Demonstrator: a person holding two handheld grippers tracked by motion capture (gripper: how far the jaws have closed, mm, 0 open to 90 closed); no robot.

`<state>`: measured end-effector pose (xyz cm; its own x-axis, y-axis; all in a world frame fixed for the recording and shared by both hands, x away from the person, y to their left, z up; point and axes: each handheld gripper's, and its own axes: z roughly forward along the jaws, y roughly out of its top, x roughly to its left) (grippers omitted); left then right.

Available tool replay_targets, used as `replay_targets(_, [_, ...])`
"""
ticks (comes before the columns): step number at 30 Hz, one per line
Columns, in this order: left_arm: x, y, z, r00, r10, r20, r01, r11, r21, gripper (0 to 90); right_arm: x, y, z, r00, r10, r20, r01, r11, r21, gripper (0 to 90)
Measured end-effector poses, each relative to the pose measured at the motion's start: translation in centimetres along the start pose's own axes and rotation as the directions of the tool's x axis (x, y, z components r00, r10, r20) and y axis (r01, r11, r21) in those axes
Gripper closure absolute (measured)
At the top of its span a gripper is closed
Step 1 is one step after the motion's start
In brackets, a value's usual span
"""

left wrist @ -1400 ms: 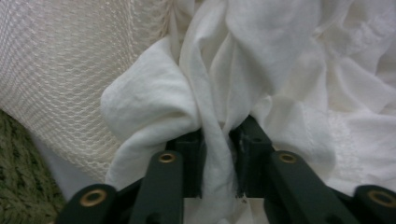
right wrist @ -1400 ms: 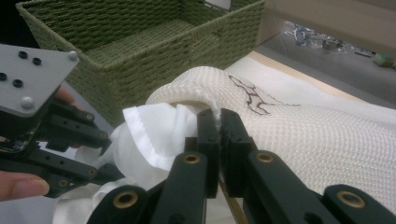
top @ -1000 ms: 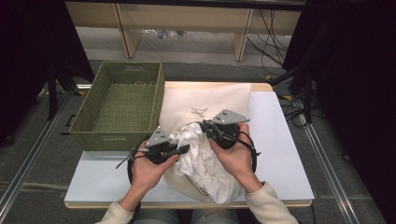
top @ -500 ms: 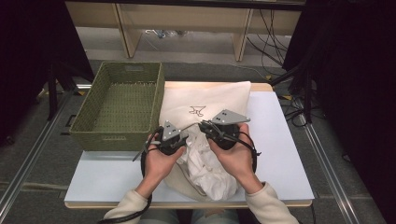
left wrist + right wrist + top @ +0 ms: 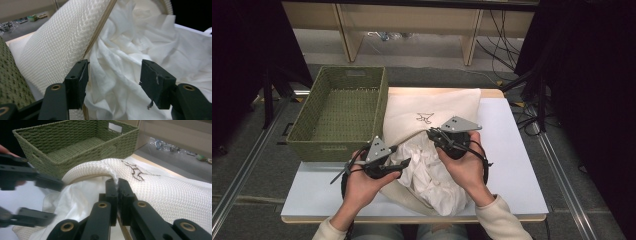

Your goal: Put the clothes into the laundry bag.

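Two grippers work at the mouth of a white mesh laundry bag (image 5: 432,112) lying on the white desk (image 5: 517,150). The right gripper (image 5: 117,185) has its fingers pressed together on the bag's rim, a pinch of the mesh standing up from between their tips; beyond those tips the mesh rises in an arched hem and, farther off to the right, carries a small dark printed figure (image 5: 133,171). In the high view this gripper (image 5: 436,135) sits at the far edge of the bag's opening, held in the person's right hand (image 5: 464,167).

The left gripper (image 5: 113,75) has its fingers apart, with nothing touching either pad that can be seen. Between and ahead of them lies crumpled white cloth (image 5: 140,47), bunched inside the bag; beside the left finger runs the bag's mesh wall with its tan edging. From above, this gripper (image 5: 404,162) points into the opening from the person's left hand (image 5: 362,187), and the white cloth (image 5: 432,172) spills between the two hands.

A green woven basket (image 5: 307,130) stands just beside the bag, past the left gripper's fingers, and in the right gripper view the basket (image 5: 60,133) shows beyond the raised rim.
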<state>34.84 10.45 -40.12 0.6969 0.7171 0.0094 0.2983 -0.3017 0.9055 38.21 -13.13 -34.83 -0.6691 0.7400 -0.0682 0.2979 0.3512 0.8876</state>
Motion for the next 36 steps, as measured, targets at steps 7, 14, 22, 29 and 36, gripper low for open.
replay_targets(7, [-1.2, -0.4, -0.4, 0.9987, 0.036, 0.036, -0.037, 0.9992, 0.017, 40.8, -0.1, 0.0, 0.0, 1.0, 0.002, 0.002, -0.002, 1.0, 0.001, 88.5])
replay_targets(14, [-2.6, -0.8, 0.9, 0.9972, 0.029, 0.069, -0.032, 0.9989, 0.035, 41.0, -0.3, 0.0, -0.1, 1.0, -0.004, 0.004, 0.004, 1.0, 0.006, 88.5])
replay_targets(22, [-2.7, -1.1, 3.9, 0.9961, 0.088, -0.009, -0.087, 0.9913, 0.099, 33.7, -0.3, 0.0, -0.2, 0.9999, 0.016, 0.002, -0.016, 1.0, 0.013, 88.5])
replay_targets(29, [-2.3, -1.2, 6.4, 0.992, 0.112, -0.058, -0.103, 0.9859, 0.131, 55.6, -0.5, 0.0, -0.1, 0.9999, 0.002, 0.014, -0.002, 1.0, 0.004, 88.5])
replay_targets(36, [-1.7, -0.8, 7.2, 0.995, 0.064, -0.077, -0.054, 0.9898, 0.132, 77.6, -0.3, 0.0, -0.1, 0.9999, 0.014, -0.009, -0.014, 1.0, 0.009, 88.6])
